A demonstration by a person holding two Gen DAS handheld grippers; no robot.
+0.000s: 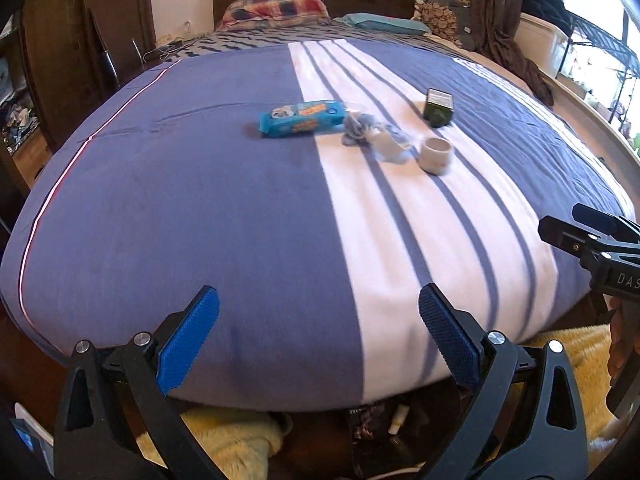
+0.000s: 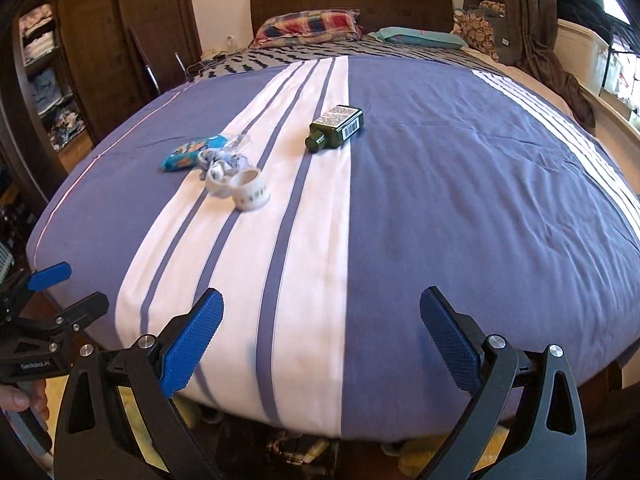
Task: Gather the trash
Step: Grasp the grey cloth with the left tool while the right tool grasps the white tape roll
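Hovering at the foot of the bed [image 1: 160, 208], we hold both grippers level and pointed toward the headboard, side by side. Our left gripper [image 1: 319, 336] has its blue-padded fingers spread wide with nothing between them, and our right gripper [image 2: 321, 338] is spread the same way, also empty. A hand [image 2: 24, 398] grips the left tool's handle, seen at the lower left of the right wrist view.

The trash lies well ahead of both grippers on the striped blanket [image 2: 460, 200]: a blue snack wrapper [image 1: 302, 117], touching it a crumpled clear plastic wrapper [image 1: 372, 136], and just beside that a small white cup [image 1: 436, 155] on its side. A dark green bottle [image 2: 335, 127] lies apart, farther ahead of the right gripper.
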